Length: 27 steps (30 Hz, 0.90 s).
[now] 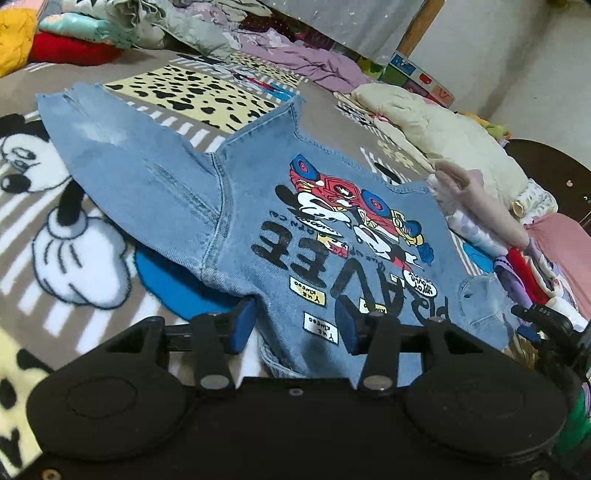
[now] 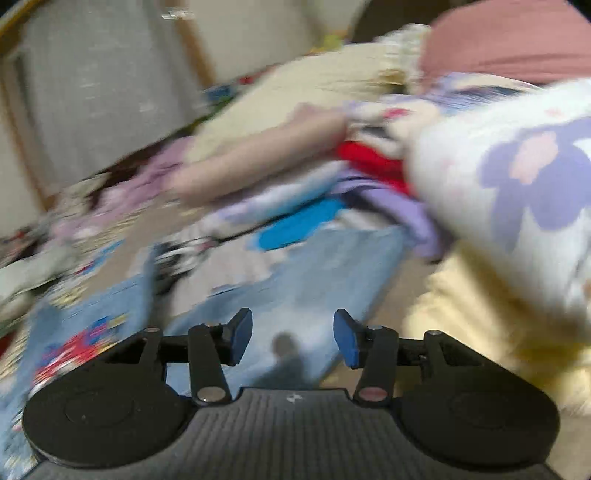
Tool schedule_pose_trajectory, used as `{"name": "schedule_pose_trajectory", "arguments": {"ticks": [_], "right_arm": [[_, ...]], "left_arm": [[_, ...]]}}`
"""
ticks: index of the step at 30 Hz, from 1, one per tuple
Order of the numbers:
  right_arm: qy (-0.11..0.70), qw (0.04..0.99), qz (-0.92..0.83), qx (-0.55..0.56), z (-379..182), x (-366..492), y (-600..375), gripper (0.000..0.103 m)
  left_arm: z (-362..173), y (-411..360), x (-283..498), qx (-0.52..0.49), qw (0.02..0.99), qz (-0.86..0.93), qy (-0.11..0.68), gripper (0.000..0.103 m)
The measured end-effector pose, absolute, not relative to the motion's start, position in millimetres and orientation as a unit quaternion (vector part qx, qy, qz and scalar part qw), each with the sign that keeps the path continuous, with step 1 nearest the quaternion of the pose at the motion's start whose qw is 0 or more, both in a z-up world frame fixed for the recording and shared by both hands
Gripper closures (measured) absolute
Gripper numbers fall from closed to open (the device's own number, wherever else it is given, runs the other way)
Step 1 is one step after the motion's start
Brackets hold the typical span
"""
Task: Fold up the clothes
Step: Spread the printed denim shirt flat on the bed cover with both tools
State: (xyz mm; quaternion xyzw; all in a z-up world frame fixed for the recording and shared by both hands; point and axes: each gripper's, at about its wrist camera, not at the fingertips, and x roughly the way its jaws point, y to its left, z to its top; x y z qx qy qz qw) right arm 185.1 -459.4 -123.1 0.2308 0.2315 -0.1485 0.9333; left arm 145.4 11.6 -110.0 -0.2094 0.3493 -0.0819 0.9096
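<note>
A child's blue denim top with a cartoon car print lies flat on the Mickey Mouse blanket, one sleeve stretched to the far left. My left gripper is open, its blue pads just over the garment's near hem. My right gripper is open over the pale blue denim; that view is blurred by motion. The right gripper's black body also shows at the right edge of the left wrist view.
A stack of folded clothes lies right of the denim top, with a cream padded item behind it. Unfolded clothes are piled at the far edge. A floral white garment is close on my right.
</note>
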Motion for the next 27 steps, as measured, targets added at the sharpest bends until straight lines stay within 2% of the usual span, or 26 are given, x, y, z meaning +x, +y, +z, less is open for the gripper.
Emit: {"name": "schedule_pose_trajectory", "arguments": {"ticks": [9,12,14,15,19,22,24,25,27], "right_arm": [[0.231,0.913,-0.184,0.282,-139,206,-491,0.057],[0.242,0.912,-0.200,0.266,-141,211,-488,0.071],[0.243,0.911,-0.214,0.256,-143,209,-485,0.097],[0.238,0.911,-0.223,0.252,-142,206,-484,0.099],[0.216,0.912,-0.259,0.232,-140,191,-475,0.099],[0.246,0.906,-0.266,0.219,-146,196,-473,0.095],[0.233,0.911,-0.270,0.208,-143,191,-466,0.088],[0.227,0.916,-0.268,0.192,-140,189,-459,0.080],[0.217,0.928,-0.259,0.157,-134,185,-443,0.075]], "left_arm": [[-116,18,151,-0.224,0.900,-0.092,0.362,0.057],[-118,20,153,-0.228,0.898,-0.093,0.366,0.057],[-118,21,154,-0.231,0.896,-0.093,0.367,0.057],[-119,22,154,-0.233,0.896,-0.092,0.367,0.057],[-117,26,152,-0.239,0.895,-0.092,0.366,0.057],[-116,29,151,-0.243,0.895,-0.093,0.363,0.057],[-114,30,150,-0.244,0.895,-0.094,0.360,0.057],[-114,30,150,-0.245,0.896,-0.094,0.359,0.057],[-112,31,150,-0.247,0.896,-0.096,0.356,0.057]]}}
